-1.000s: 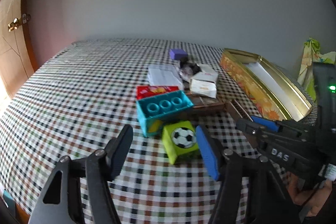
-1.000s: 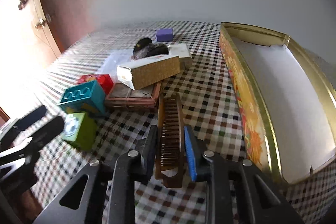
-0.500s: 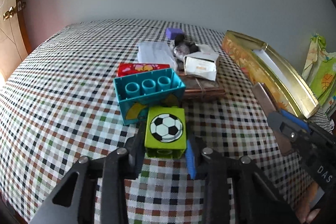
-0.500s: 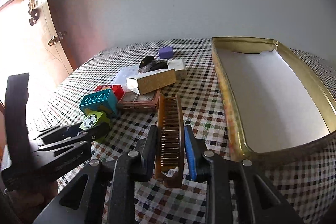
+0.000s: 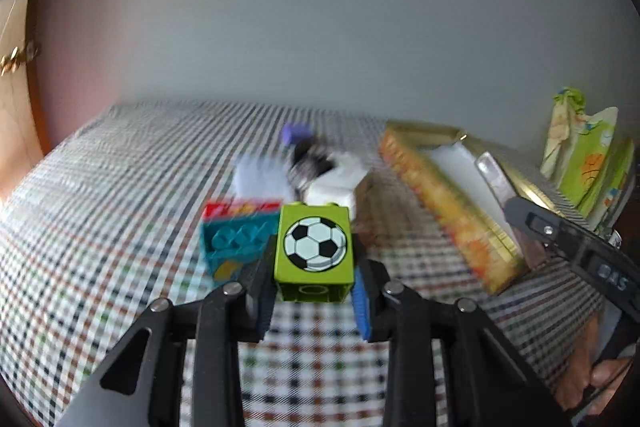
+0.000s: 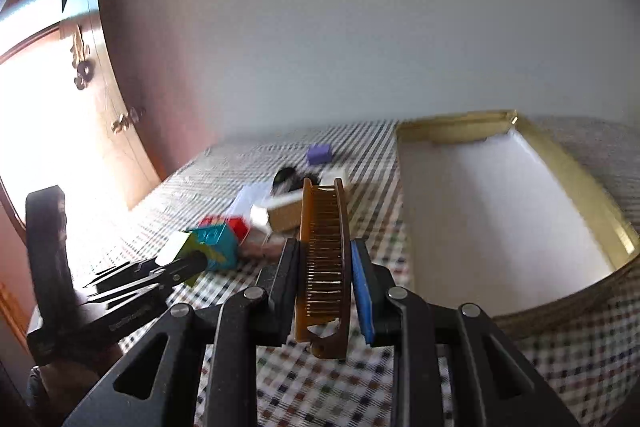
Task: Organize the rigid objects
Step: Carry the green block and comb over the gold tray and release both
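Green block (image 5: 314, 247) with a football print sat clamped in the left claw (image 5: 314, 301), lifted above the checked desk (image 5: 100, 247). Near and right of it, the right claw (image 6: 325, 289) was clamped on a brown comb (image 6: 322, 267), held close to the left wall of a gold tin (image 6: 576, 179) with an open white floor. More blocks and small boxes lay in a pile further back on the desk. Both views were blurred. Risks, as a judgement: the comb, gripped near one end, might pivot and slip, and the two claws might collide when both headed for the tin.
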Motion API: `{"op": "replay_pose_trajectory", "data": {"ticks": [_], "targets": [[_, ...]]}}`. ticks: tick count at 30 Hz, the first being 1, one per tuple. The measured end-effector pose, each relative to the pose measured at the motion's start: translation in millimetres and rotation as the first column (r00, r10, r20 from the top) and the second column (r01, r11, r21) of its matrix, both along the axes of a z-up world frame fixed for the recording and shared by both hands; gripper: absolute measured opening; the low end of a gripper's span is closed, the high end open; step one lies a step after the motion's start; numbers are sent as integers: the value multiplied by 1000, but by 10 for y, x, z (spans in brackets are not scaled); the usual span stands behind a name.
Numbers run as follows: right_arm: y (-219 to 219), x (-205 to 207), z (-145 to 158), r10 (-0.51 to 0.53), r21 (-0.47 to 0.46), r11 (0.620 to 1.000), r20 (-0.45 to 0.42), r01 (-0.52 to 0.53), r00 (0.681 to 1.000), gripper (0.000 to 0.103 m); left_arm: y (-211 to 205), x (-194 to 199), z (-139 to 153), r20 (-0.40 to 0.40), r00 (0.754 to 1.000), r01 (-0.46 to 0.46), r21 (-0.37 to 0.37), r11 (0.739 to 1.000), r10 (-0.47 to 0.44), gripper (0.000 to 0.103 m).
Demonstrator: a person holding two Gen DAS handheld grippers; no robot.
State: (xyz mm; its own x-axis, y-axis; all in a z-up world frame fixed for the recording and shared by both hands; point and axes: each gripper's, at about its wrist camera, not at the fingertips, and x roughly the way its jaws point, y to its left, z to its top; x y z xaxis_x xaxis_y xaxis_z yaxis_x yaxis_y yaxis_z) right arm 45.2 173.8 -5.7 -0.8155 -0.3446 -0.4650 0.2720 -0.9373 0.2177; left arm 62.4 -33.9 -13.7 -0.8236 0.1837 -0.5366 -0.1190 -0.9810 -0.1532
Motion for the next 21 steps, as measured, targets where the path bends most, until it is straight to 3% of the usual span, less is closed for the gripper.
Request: {"op": "replay_pose_trajectory", "data": {"ticks": [9,21], "targets": [[635,-157,184,-175,80,980,-112,185,978,28,658,-216,350,-100,984,143,-17,990,-144,31],[1167,-562,-49,-303,124,942,-79,311,950,28,1630,-755,170,-56,963,262,-30,965,-264,31]]}}
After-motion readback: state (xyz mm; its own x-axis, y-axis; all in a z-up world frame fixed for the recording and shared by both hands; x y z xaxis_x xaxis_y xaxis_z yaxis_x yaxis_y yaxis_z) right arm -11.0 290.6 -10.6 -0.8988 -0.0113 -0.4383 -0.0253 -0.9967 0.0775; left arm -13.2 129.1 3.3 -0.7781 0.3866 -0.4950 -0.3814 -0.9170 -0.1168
